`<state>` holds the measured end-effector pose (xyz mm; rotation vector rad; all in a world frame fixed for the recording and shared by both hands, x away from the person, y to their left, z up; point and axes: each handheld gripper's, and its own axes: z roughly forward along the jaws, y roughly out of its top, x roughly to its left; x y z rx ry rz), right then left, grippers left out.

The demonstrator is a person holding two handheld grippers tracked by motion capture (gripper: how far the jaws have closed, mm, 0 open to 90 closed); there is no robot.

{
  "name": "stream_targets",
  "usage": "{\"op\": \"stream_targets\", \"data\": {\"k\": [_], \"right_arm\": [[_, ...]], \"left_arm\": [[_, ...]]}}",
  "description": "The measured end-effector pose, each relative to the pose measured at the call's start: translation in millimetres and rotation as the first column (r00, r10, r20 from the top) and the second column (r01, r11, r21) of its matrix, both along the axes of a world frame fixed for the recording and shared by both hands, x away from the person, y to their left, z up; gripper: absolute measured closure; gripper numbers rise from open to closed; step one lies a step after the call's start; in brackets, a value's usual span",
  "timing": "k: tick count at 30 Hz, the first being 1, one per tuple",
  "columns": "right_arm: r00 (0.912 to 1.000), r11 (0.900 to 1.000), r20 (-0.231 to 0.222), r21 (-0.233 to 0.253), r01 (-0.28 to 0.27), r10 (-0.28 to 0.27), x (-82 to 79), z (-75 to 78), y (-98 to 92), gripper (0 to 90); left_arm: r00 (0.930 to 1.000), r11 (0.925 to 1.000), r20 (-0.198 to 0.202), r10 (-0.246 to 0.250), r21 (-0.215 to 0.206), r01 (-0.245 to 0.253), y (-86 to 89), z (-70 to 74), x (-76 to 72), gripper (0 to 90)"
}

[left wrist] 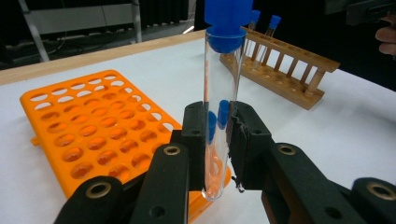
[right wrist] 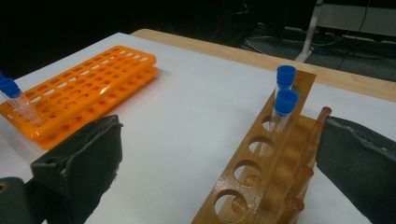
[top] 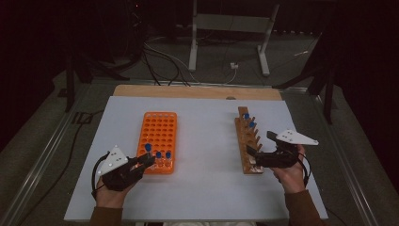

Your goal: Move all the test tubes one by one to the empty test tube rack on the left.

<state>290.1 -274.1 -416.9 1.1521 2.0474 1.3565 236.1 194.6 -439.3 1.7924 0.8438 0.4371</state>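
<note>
My left gripper (left wrist: 217,126) is shut on a clear test tube with a blue cap (left wrist: 220,84), held upright at the near edge of the orange rack (left wrist: 88,126). In the high view that gripper (top: 143,161) sits at the rack's near left corner (top: 159,132), with two more capped tubes (top: 163,155) standing in the rack beside it. Whether the held tube's bottom rests in a hole, I cannot tell. My right gripper (top: 256,156) is open, jaws wide apart around the near end of the wooden rack (right wrist: 261,154). Two blue-capped tubes (right wrist: 285,93) stand at that rack's far end.
The white table top (top: 207,141) lies between the two racks, with a wooden strip (top: 197,92) along its far edge. Beyond it are cables and a metal frame (top: 230,28) on the floor. The person's right hand (left wrist: 385,39) is at the far right.
</note>
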Motion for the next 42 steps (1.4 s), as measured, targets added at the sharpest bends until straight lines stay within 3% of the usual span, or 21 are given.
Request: {"op": "stream_targets", "data": {"k": [5,13,28,32,37,42], "right_arm": [[1.0,1.0,0.005,0.007,0.006,-0.006,-1.0,0.0,-3.0,0.9],[0.9999,1.0,0.01,0.019,0.011,-0.011,-2.5,-0.2,-6.1,0.9],[0.9997,1.0,0.022,0.022,0.013,-0.014,-3.8,0.1,-4.8,0.9],[0.9997,1.0,0.024,0.02,0.009,-0.01,-4.3,-0.6,-4.3,0.9],[0.9997,1.0,0.024,0.022,0.008,-0.009,-4.9,-0.2,-4.9,0.9],[0.9997,1.0,0.025,0.023,0.006,-0.007,-5.3,-0.3,-5.0,0.9]], "left_arm": [[0.9994,0.9994,0.018,0.031,0.014,-0.031,1.7,-4.4,3.6,78.2],[0.9946,0.9943,0.016,0.103,0.025,-0.103,3.6,-14.7,11.6,78.2],[0.9949,0.9933,0.006,0.1,0.057,-0.101,-4.2,-29.4,20.7,78.1],[0.996,0.993,-0.007,0.089,0.078,-0.088,-5.7,-35.3,19.9,78.1],[0.9967,0.9883,-0.035,0.073,0.137,-0.067,-8.2,-41.8,19.7,78.1],[0.9953,0.9765,-0.067,0.07,0.208,-0.054,-13.2,-45.9,22.1,78.3]]}}
